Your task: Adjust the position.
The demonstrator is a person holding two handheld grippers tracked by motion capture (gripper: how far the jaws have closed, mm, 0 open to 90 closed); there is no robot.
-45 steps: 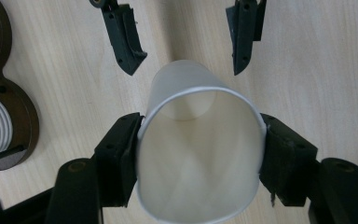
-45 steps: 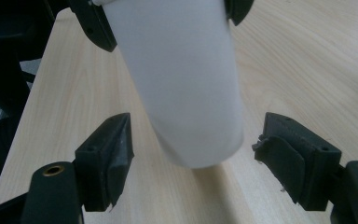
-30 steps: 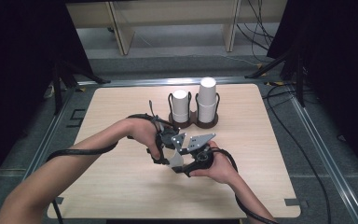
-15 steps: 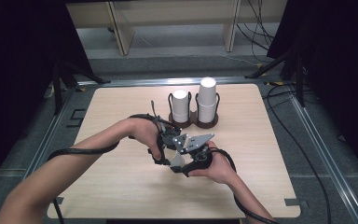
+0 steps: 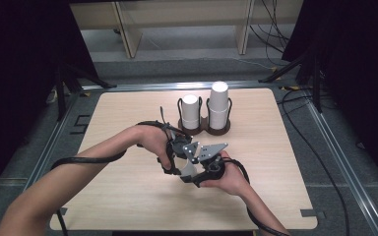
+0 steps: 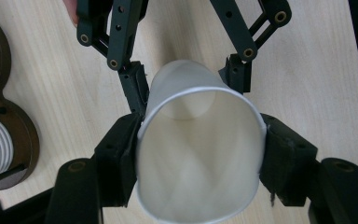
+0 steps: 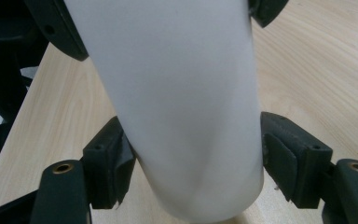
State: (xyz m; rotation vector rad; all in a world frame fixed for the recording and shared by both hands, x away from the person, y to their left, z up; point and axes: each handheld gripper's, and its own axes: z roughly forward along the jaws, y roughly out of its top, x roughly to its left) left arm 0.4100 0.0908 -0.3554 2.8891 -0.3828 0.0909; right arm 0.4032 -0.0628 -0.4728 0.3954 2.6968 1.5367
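Note:
A white paper cup (image 5: pixel 187 170) hangs just above the middle of the wooden table, held between both grippers. In the left gripper view my left gripper (image 6: pixel 200 158) is shut on the cup (image 6: pixel 200 154) near its open rim, which is squeezed into an oval. From the opposite side, my right gripper (image 7: pixel 196 158) has just been closing on the cup's (image 7: pixel 182 93) lower body, and both pads touch its wall. In the high view the left gripper (image 5: pixel 177 157) and the right gripper (image 5: pixel 198 165) meet nose to nose.
A dark brown two-slot holder (image 5: pixel 206 129) stands behind the hands, with a short stack of white cups (image 5: pixel 191 110) on the left and a taller stack (image 5: pixel 218 104) on the right. The holder's base (image 6: pixel 14 116) lies to the left in the left gripper view. Cables trail toward the table's front edge.
Both hands stay where they were. The right gripper's jaws have narrowed onto the cup's body.

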